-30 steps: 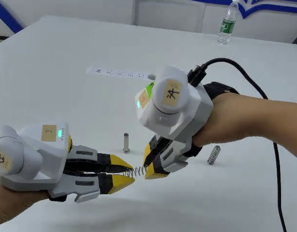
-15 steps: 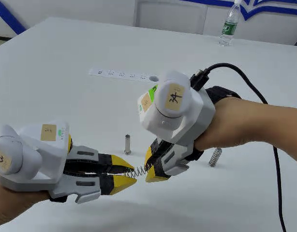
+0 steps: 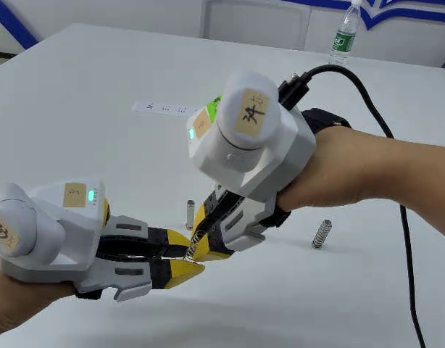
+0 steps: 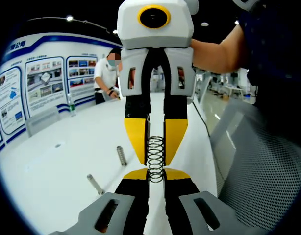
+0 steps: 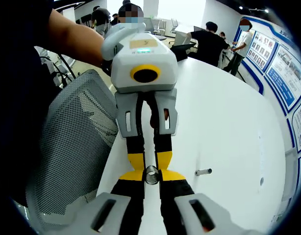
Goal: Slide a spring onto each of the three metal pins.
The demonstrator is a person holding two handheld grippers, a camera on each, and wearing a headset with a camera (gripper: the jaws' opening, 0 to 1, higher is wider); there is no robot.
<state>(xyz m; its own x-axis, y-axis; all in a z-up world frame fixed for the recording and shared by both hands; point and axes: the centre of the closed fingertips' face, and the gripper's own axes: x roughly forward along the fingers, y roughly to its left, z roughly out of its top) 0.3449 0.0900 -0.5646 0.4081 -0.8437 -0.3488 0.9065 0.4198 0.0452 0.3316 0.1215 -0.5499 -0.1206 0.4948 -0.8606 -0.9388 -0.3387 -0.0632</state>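
The left gripper (image 4: 156,175) and right gripper (image 5: 151,176) both clench one thin wire spring (image 4: 156,155) near the short silver metal pin (image 3: 190,214). A grey coil spring (image 3: 321,233) lies to the pin's right.

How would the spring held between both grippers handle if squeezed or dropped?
The spring is a thin, open wire coil, so it probably bends and compresses easily. Round and small, it would likely roll on the smooth white table if released.
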